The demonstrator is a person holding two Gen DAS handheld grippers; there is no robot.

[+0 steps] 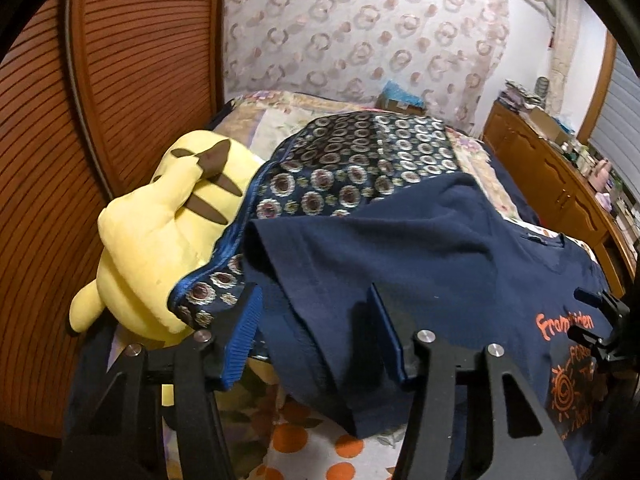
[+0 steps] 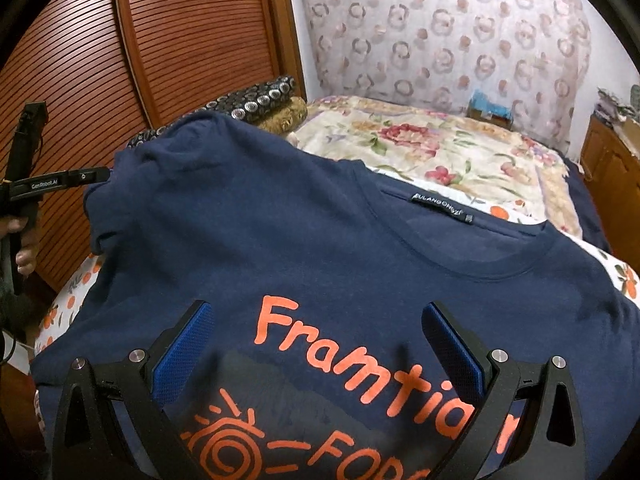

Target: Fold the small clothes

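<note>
A navy T-shirt (image 2: 304, 248) with orange print lies face up on the bed, collar toward the far side. My right gripper (image 2: 316, 344) is open, its blue pads either side of the orange lettering, just above the chest. My left gripper (image 1: 316, 320) is open around the shirt's left sleeve (image 1: 320, 320), which drapes between the jaws. The left gripper also shows in the right wrist view (image 2: 96, 176) at the sleeve edge. The right gripper's tip shows at the right edge of the left wrist view (image 1: 600, 304).
A yellow plush toy (image 1: 160, 248) and a dark patterned blanket (image 1: 360, 160) lie at the shirt's left. A floral bedspread (image 2: 460, 152) covers the far bed. Wooden slatted doors (image 2: 168, 40) stand left; a wooden cabinet (image 1: 560, 184) stands right.
</note>
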